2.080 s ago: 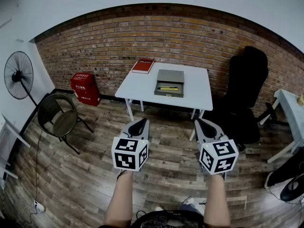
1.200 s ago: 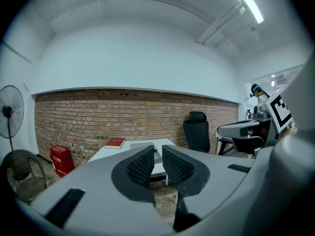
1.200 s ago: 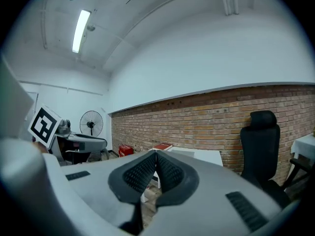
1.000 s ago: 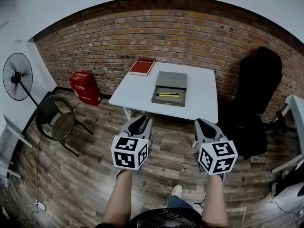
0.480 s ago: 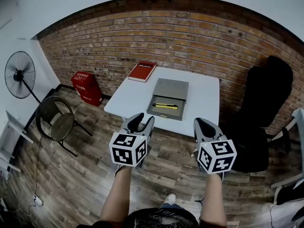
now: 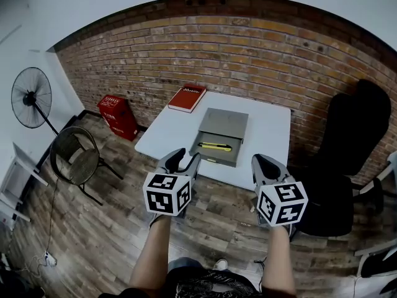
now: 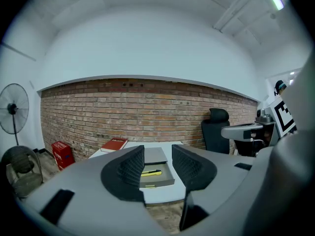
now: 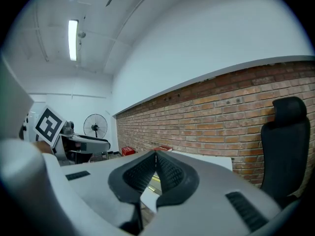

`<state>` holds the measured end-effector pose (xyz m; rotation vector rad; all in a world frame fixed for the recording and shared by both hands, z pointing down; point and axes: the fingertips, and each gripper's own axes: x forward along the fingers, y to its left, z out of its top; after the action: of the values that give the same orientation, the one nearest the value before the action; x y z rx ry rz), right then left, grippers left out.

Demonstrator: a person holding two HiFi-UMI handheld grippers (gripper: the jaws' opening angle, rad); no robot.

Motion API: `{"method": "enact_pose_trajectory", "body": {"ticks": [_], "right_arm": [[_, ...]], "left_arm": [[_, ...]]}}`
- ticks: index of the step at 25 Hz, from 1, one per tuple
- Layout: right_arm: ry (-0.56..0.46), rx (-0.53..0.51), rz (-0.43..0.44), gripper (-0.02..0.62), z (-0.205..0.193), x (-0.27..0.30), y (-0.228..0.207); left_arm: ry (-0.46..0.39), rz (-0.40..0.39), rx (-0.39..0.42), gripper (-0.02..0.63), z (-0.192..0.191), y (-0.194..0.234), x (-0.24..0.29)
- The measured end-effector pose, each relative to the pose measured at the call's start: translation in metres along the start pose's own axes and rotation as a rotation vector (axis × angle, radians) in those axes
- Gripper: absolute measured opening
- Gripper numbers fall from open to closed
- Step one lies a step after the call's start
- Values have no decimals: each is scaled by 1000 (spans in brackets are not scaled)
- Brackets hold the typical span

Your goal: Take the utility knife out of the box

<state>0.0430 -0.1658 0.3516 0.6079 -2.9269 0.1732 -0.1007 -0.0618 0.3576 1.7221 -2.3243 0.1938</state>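
The yellow utility knife [image 6: 215, 146] lies in the open tray of a grey box [image 6: 223, 125] on the white table [image 6: 268, 135]. Both grippers hang in the air short of the table's near edge, apart from the box. My left gripper [image 6: 184, 159] is opening, with nothing between its pads; in the left gripper view the utility knife [image 7: 151, 172] and the grey box [image 7: 158, 181] show far off through the gap of the left gripper [image 7: 157, 159]. My right gripper [image 6: 260, 161] is shut and empty, and in its own view the right gripper [image 8: 156, 155] has its pads meeting at the tips.
A red book [image 6: 187, 97] lies at the table's far left corner. A red box [image 6: 118, 115] stands on the wood floor by the brick wall. A round chair [image 6: 73, 157] and a fan [image 6: 31, 96] stand at left, a black office chair [image 6: 347, 141] at right.
Both grippers have come forward toward the table, which now sits nearer and larger in the head view. The left gripper's jaws have spread apart; the right stays shut.
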Motion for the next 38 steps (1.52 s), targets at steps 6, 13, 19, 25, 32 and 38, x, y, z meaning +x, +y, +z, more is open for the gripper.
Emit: {"method": "enact_pose_trajectory", "body": {"ticks": [6,13,19,25,32,38], "right_arm": [[4,-11,7,18,7,15,-16],[15,-22,2,18,5,39,-26],[24,-32,-29,18,4,71,-31],[33,-30,-96,18,10,114,-40],[49,-6,-192,18,20,160,-51],[51,14,-263,18,22,190,-59]], "left_arm": [[0,5,4,176,8,0,24],[4,-21,29,176,10,1,54],[-5,-63,36,176,14,20,88],[-5,-135,46,176,27,47,135],[12,-228,70,176,42,78,185],[25,-300,97,176,46,96,219]]}}
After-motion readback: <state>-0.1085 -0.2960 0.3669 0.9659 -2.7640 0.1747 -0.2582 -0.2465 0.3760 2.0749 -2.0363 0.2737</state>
